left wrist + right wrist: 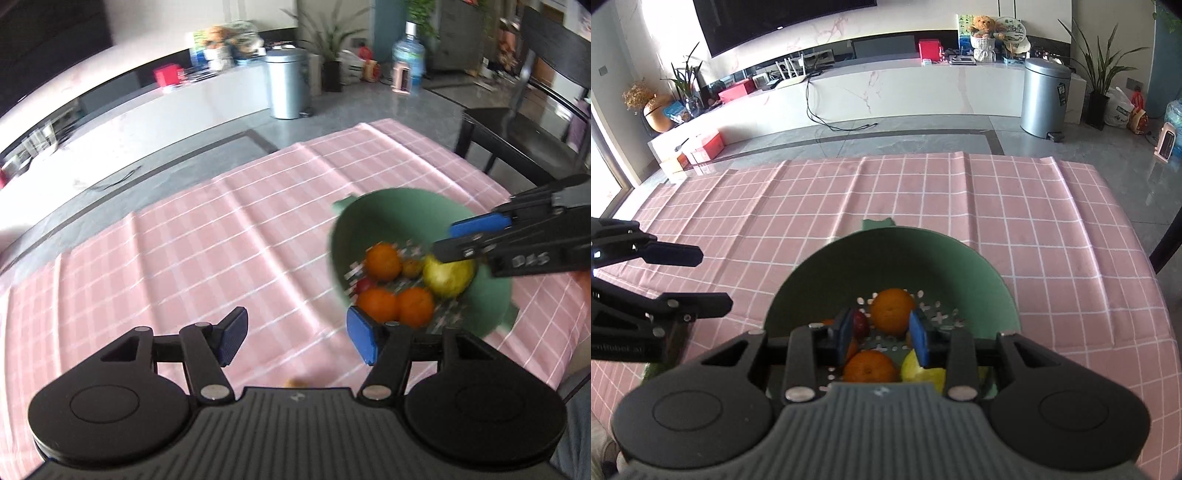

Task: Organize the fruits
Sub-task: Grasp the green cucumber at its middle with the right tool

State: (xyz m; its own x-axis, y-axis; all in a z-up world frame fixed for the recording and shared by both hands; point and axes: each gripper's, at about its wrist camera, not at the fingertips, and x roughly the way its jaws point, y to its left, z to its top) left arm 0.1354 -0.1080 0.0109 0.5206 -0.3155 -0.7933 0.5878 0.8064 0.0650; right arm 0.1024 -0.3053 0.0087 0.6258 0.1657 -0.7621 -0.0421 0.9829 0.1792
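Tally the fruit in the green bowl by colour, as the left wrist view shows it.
Orange: 3
Yellow-green: 1
Red: 1, small, partly hidden
Small yellow-orange: 1
Total: 6 in the bowl

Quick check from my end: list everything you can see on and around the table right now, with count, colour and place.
bowl: one, green, perforated bottom, on the tablecloth near the front edge
oranges: three, orange, inside the bowl
pear: one, yellow-green, inside the bowl
small red fruit: one, red, inside the bowl
small yellowish fruit: one, blurred, inside the bowl
tablecloth: one, pink with white grid, covering the table
bin: one, silver, on the floor beyond the table
chair: one, dark, at the table's far right corner
water bottle: one, blue, on the floor
left gripper: black with blue pads, open, empty, beside the bowl
right gripper: black with blue pads, slightly open, empty, above the bowl
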